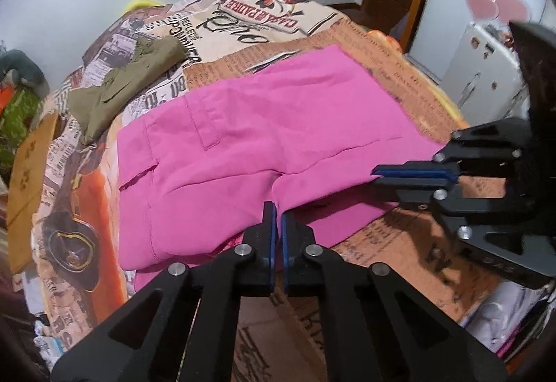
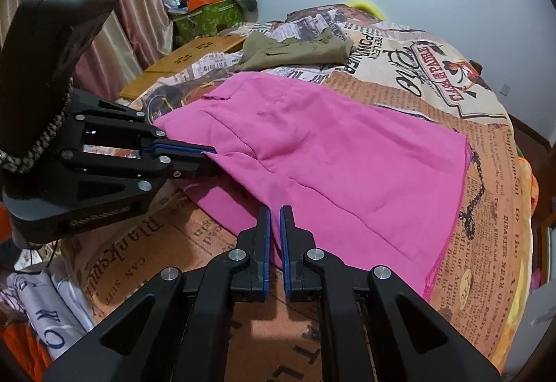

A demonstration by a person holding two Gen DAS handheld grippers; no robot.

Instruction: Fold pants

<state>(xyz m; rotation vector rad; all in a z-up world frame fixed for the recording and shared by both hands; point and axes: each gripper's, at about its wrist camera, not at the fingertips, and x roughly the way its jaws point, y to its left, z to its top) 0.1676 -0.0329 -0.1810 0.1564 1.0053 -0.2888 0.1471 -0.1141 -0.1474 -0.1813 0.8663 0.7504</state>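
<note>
Lying across the middle of a bed, the bright pink, thin woven fabric pants (image 1: 264, 138) rest flat on a newspaper-print bedspread in orange and cream (image 1: 399, 76), waistband end toward the left in the left wrist view, with a seam-edged back pocket showing. The left gripper (image 1: 276, 211), black with blue pads, has its jaws closed on the near edge of the pink cloth at about the crotch seam; the right gripper (image 2: 274, 215), of the same make, has its jaws closed on the near edge further along the leg. In each wrist view the fabric runs in between the pads, though whether one layer or two is pinched cannot be made out from these angles. Judged from its drape and fine creasing, the garment is light, limp and without stiffness; it will sag between the two holds and may slide on the printed cover, so the hold is best taken at hems, seams or the waistband, where the cloth is doubled and less likely to slip from the pads. A crumpled olive-green garment (image 2: 295, 48) lies well apart toward the far side of the bed. Legible printing on the bedspread includes "CASA DE PADRE" on a banner emblem, "REFLEOS" and "DISASTER NEAR" in column type, and "Blanksuit" near the front edge; smaller text is unreadable.
</note>
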